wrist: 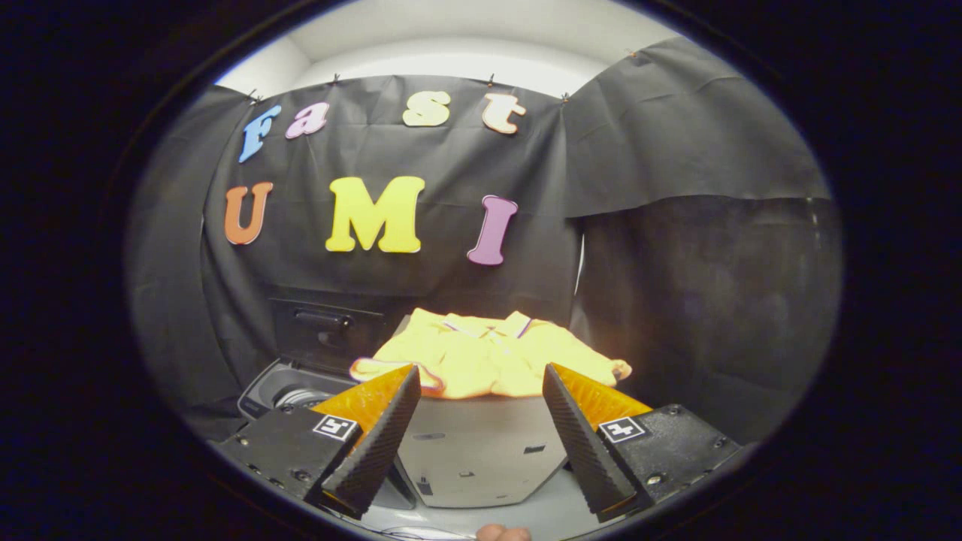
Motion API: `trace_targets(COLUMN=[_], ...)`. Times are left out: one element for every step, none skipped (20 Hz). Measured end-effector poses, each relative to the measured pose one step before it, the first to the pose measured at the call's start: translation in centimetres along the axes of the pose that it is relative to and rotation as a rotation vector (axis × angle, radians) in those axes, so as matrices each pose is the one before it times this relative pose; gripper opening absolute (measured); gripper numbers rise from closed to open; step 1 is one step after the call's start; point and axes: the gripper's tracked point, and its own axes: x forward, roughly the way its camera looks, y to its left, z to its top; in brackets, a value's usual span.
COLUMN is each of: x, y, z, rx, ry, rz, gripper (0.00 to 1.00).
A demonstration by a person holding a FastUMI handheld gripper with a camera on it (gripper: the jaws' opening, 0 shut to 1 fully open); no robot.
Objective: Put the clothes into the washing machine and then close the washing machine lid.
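Gripper view: hand-held gripper point(481, 436) spread wide and grasping nothing, fingers point(376, 432) apart over a pale grey surface. Just beyond the fingertips, a yellow garment point(488, 353) heaped on the far part of that grey surface, sleeves trailing left and right. To the left and lower, washing machine point(297, 391) with its opening showing a round drum, dark lid point(323, 330) standing raised behind it. Fingertip of a person point(502, 533) at the near edge.

Judged stage: approach to the clothes, nothing lifted yet. Risks from here: pinching only a thin fold, so the garment slides out on the way left; a trailing sleeve draping over the machine's rim and blocking the lid from closing; knocking the raised lid while carrying the load in.
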Motion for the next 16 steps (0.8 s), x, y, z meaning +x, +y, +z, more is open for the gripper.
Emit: trace_targets(x=[1.819, 1.392, 1.646, 1.843, 1.563, 1.459, 1.516, 1.203, 0.948, 1.233, 0.899, 1.086, 0.94, 0.957, 0.813, 0.755], y=[-0.191, -0.169, -0.072, -0.172, -0.492, -0.463, -0.355, -0.093, 0.098, 0.0, -0.124, -0.079, -0.165, -0.115, -0.246, -0.036], z=[0.101, 0.286, 0.608, 0.376, 0.283, 0.232, 0.027, -0.04, -0.115, -0.035, 0.166, 0.11, -0.108, 0.016, -0.09, -0.138], rx=[0.00302, 0.00124, -0.0019, -0.00839, -0.00757, -0.00435, -0.00414, -0.00184, -0.00328, -0.00431, -0.0019, -0.00801, -0.01171, -0.01171, -0.00561, -0.00358], ry=[0.01517, 0.01161, 0.0081, 0.01313, 0.01455, 0.0136, 0.02303, 0.02552, 0.02169, 0.02262, 0.01269, 0.01951, 0.02243, 0.0233, 0.02134, 0.02243], rz=[0.00038, 0.0008, 0.00978, 0.00373, 0.00021, 0.00327, 0.00088, 0.00405, 0.01467, 0.00835, 0.00392, 0.00428, -0.00055, 0.00161, 0.00213, 0.00554], gripper=[1.0, 1.0, 1.0, 1.0, 1.0, 1.0, 1.0, 1.0, 1.0, 1.0, 1.0, 1.0, 1.0, 1.0, 1.0, 1.0])
